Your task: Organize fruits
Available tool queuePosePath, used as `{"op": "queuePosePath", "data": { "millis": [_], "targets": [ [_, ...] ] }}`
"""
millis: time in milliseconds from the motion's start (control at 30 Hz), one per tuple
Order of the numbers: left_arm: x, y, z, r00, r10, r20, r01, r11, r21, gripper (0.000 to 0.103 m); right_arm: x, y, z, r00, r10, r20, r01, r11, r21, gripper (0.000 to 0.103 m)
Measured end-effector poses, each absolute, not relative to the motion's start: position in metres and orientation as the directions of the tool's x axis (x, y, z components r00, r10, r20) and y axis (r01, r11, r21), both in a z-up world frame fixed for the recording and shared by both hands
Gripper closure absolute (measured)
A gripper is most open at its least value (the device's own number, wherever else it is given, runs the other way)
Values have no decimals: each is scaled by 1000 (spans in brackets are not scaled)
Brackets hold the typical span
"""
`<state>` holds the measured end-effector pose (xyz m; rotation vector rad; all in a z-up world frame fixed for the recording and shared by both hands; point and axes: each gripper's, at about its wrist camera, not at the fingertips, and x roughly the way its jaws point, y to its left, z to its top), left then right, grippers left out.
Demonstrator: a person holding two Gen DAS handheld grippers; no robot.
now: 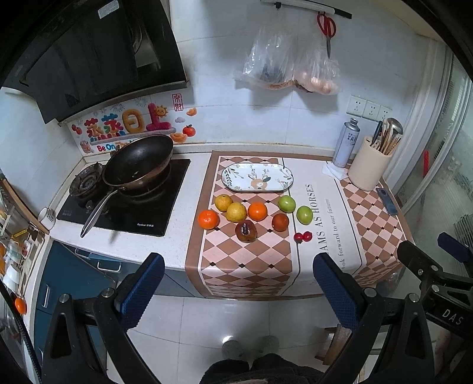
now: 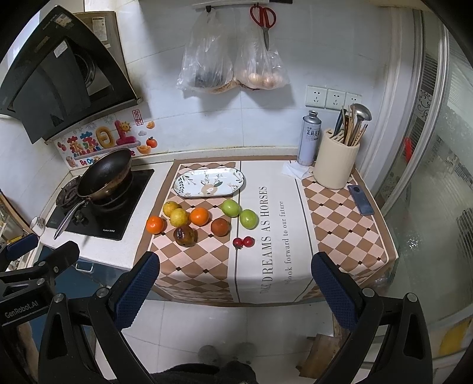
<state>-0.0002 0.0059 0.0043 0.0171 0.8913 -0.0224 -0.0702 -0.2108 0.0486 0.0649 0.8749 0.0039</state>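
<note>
Fruits lie on a checked cloth (image 1: 245, 260) on the counter: two oranges (image 1: 208, 219) (image 1: 257, 211), two yellow citrus (image 1: 236, 211), two green fruits (image 1: 286, 203) (image 1: 304, 214), a brown-red fruit (image 1: 280, 221), a dark blemished fruit (image 1: 245, 231) and two cherries (image 1: 303, 237). An empty oval patterned plate (image 1: 257, 177) sits behind them. My left gripper (image 1: 238, 283) is open and empty, back from the counter edge. My right gripper (image 2: 235, 283) is open and empty too, also short of the counter. The same fruits (image 2: 199, 216) and plate (image 2: 209, 182) show in the right wrist view.
A wok (image 1: 139, 161) sits on the stove (image 1: 124, 201) at left. A spray can (image 1: 346, 143), utensil holder (image 1: 369, 165) and phone (image 1: 387, 201) stand at the right. Plastic bags (image 1: 283, 65) and scissors (image 1: 326, 26) hang on the wall.
</note>
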Motion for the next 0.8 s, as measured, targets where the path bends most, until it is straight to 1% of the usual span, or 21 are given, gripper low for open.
{"op": "queuePosePath", "data": {
  "millis": [800],
  "targets": [
    [1, 8, 11, 638, -12, -770, 29, 1000, 8, 0, -65, -208, 52, 644, 37, -764, 19, 998, 65, 0]
  ]
}}
